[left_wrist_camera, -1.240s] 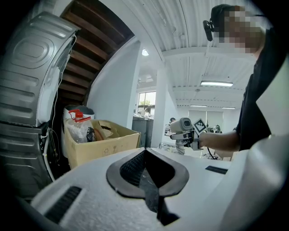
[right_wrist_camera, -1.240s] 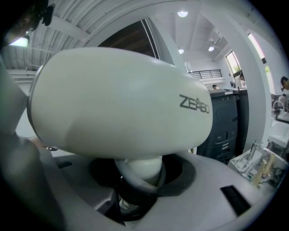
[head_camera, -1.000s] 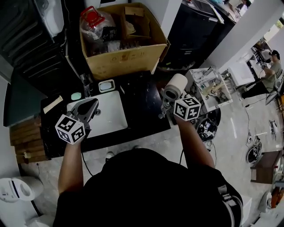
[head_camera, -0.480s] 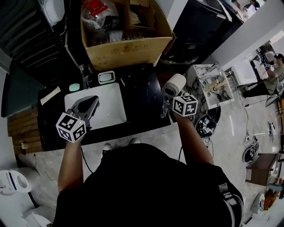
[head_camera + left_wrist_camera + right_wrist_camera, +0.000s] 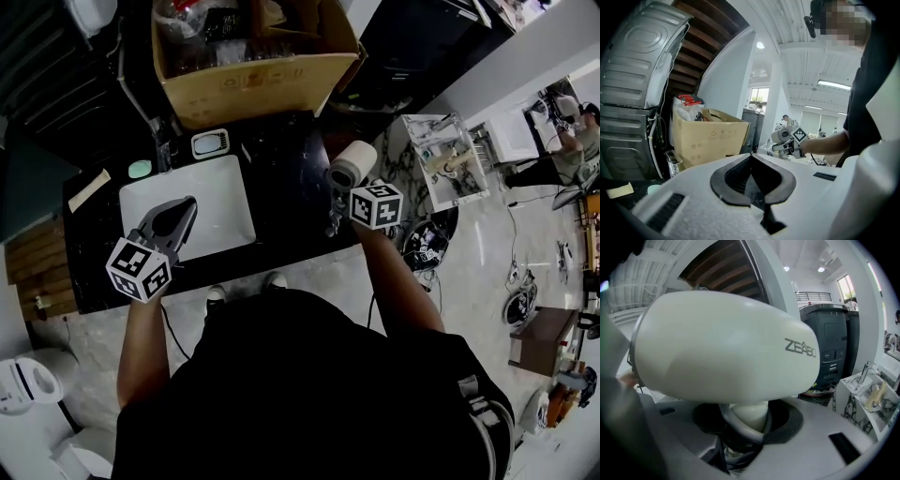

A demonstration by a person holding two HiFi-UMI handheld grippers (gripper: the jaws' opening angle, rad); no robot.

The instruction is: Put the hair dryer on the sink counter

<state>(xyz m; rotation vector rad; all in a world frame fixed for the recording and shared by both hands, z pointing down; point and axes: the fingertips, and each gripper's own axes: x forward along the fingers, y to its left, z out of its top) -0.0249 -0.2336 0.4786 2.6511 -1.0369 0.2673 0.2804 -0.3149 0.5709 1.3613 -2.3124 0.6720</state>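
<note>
Hair dryer handle — swallowed by right tongs.

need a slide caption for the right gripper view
Right gripper closed on the handle of a white hair dryer, its barrel filling most of the frame.

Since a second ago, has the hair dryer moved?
Yes. The hair dryer, in the right gripper, has moved farther from the cardboard box, toward the counter.
</note>
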